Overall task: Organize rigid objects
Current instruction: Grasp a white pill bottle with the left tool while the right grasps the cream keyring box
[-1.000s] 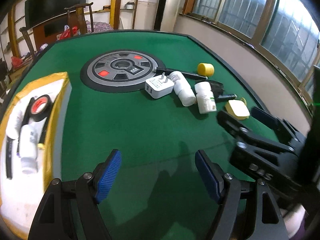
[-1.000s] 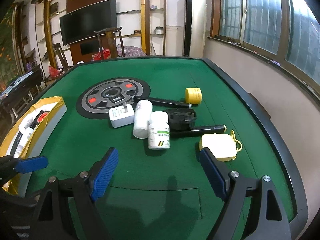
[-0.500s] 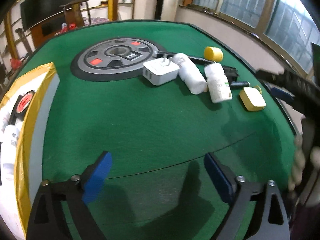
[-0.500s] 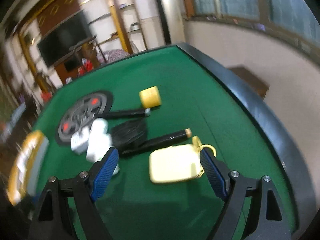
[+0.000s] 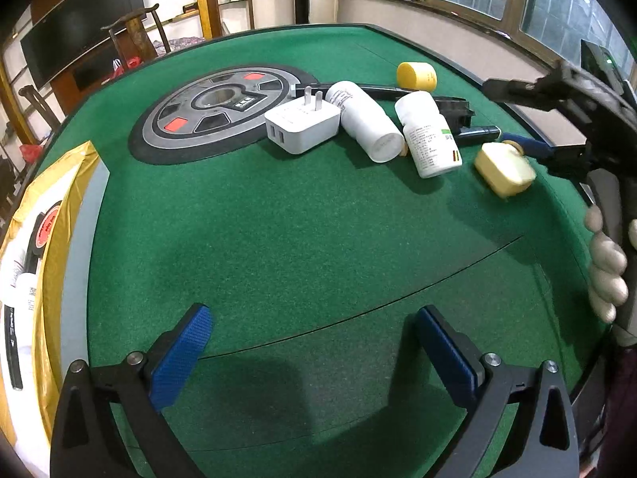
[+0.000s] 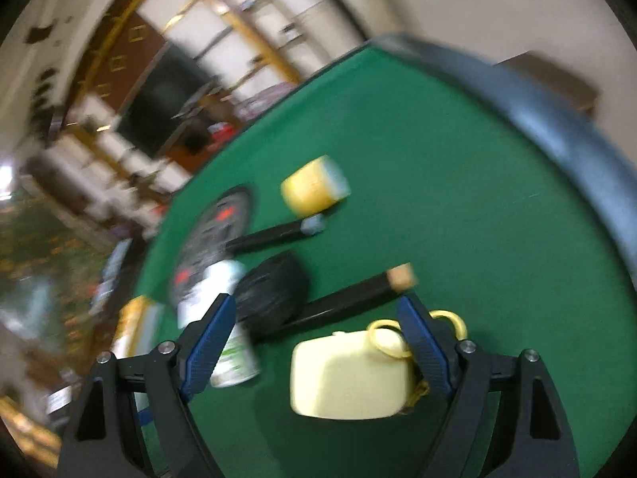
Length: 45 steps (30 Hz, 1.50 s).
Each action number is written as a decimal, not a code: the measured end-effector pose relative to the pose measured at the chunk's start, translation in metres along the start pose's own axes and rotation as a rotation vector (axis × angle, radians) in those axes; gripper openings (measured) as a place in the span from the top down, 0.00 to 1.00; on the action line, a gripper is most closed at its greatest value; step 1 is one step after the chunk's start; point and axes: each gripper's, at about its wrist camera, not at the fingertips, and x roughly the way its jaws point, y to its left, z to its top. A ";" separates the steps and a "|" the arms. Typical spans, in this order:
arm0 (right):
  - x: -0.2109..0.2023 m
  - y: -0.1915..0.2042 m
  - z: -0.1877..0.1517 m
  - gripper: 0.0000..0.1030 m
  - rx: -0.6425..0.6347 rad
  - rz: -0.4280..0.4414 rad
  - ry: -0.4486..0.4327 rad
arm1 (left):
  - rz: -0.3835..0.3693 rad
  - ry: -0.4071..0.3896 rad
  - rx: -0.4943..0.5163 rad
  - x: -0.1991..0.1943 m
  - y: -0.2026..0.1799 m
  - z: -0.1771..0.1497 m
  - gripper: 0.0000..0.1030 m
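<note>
A pale yellow box with a yellow ring (image 6: 350,374) (image 5: 503,167) lies on the green table between the open jaws of my right gripper (image 6: 318,346), close to the right finger; no pad visibly touches it. Behind it lie a black round object (image 6: 274,294), a black pen (image 6: 350,292), a white labelled bottle (image 5: 430,135), a second white bottle (image 5: 368,121), a white charger (image 5: 302,127) and a yellow cap (image 5: 416,75). My left gripper (image 5: 314,354) is open and empty over bare felt near the front edge.
A yellow-rimmed white tray (image 5: 79,183) at the left holds a tape roll (image 5: 43,227), a bottle and a black pen. A round grey panel (image 5: 223,107) sits in the table's middle. The table's dark edge (image 6: 557,135) runs close on the right.
My right gripper has moved forward, tilted, and closed in around the pale yellow box. My left gripper has shifted slightly and stays open over the felt.
</note>
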 end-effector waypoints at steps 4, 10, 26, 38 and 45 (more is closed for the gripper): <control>0.013 0.005 -0.011 0.20 0.009 0.222 0.142 | 0.001 0.000 0.000 0.000 0.001 0.000 0.01; 0.021 0.030 -0.026 0.20 -0.051 0.474 0.290 | 0.001 0.000 0.001 0.000 0.001 0.000 0.01; 0.013 -0.005 -0.019 0.19 0.083 0.324 0.124 | -0.165 -0.078 -0.045 -0.014 -0.009 0.034 0.04; -0.003 -0.029 -0.012 0.18 0.163 0.186 -0.020 | -0.264 -0.019 -0.020 0.023 -0.067 0.100 0.60; -0.001 -0.031 -0.012 0.17 0.131 0.152 -0.003 | -0.210 0.009 -0.013 0.049 -0.080 0.115 0.60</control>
